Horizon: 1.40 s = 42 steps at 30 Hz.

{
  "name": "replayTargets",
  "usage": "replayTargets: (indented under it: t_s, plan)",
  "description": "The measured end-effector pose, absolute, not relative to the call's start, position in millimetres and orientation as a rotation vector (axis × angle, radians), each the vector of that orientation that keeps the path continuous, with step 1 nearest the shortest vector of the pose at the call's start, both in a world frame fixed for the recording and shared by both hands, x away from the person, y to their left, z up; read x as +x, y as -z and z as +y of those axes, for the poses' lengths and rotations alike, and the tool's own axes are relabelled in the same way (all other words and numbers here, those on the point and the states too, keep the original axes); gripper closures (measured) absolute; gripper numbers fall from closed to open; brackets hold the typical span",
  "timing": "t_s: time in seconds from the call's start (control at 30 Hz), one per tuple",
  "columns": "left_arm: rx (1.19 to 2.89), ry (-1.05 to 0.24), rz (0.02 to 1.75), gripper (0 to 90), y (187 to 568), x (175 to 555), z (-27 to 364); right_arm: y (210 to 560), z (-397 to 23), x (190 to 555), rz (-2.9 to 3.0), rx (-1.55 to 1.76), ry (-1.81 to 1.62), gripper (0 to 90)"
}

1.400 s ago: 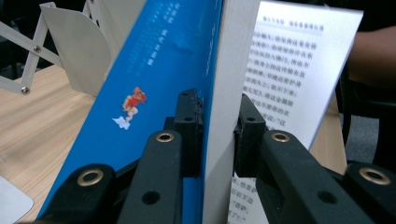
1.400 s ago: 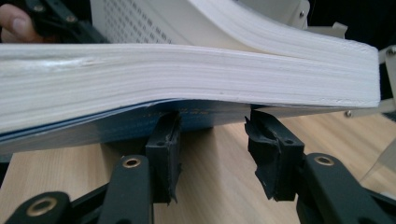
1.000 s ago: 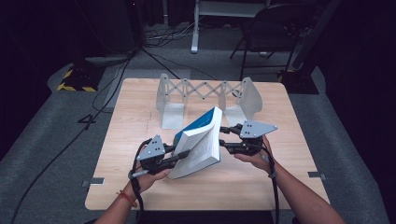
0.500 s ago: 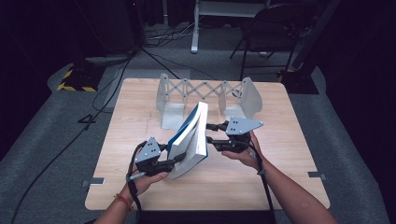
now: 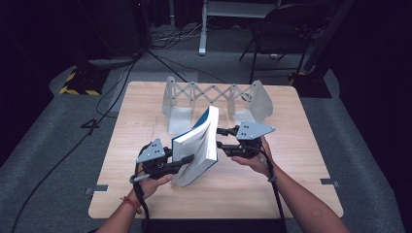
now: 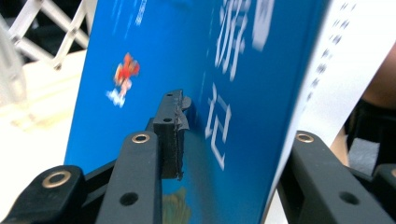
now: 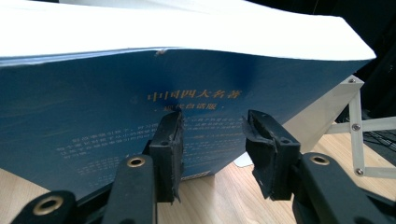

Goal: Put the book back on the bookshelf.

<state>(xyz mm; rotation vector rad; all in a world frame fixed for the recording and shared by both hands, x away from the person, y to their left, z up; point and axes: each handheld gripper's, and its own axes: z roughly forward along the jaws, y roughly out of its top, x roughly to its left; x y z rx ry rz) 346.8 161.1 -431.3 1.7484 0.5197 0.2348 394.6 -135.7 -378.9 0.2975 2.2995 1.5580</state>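
Standing book [image 5: 197,148] on edge at centre frame of high view, tilted, well short of rack [image 5: 214,99] at upper centre; insertion into rack not yet done, by my judgement. Left gripper [image 5: 182,159] straddles book; jaws have just been closing, one pad [image 6: 173,135] on blue cover, other jaw behind page side — grasp appears set on book. Right gripper [image 5: 219,138] parted, jaws against back cover, not pinching. Book's bottom edge hidden in both gripper views; cover text blurred.
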Motion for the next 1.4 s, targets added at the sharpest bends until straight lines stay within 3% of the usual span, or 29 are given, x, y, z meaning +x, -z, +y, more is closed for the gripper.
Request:
replayTargets:
  t_s: [0.47, 0.9, 0.93, 0.97, 1.07, 1.17, 1.4]
  plan:
    - [1.714, -0.179, 0.396, 59.9, 412.9, 361.8, 118.1, 368.3, -171.5, 389.2, 2.233, 0.342, -1.531, 60.0]
    - [1.857, -0.234, 0.376, 32.6, 408.3, 332.5, 122.5, 369.1, -160.0, 371.0, 2.263, 0.27, -1.504, 56.5]
    - [1.902, -0.255, 0.396, 22.0, 412.4, 326.7, 120.2, 370.6, -158.1, 368.9, 2.269, 0.268, -1.507, 54.7]
    - [1.902, -0.255, 0.396, 18.2, 412.4, 326.7, 120.2, 371.9, -157.2, 368.6, 2.287, 0.26, -1.513, 54.2]
    - [1.972, -0.338, 0.424, 15.3, 422.5, 314.2, 107.3, 378.4, -151.5, 363.3, 2.324, 0.23, -1.49, 54.0]
    - [2.002, -0.409, 0.473, 4.0, 426.7, 308.9, 95.7, 384.0, -146.3, 361.4, 2.342, 0.221, -1.485, 54.0]
    - [1.959, -0.534, 0.605, 1.5, 435.7, 308.1, 80.7, 387.5, -141.6, 362.0, 2.347, 0.233, -1.502, 52.9]
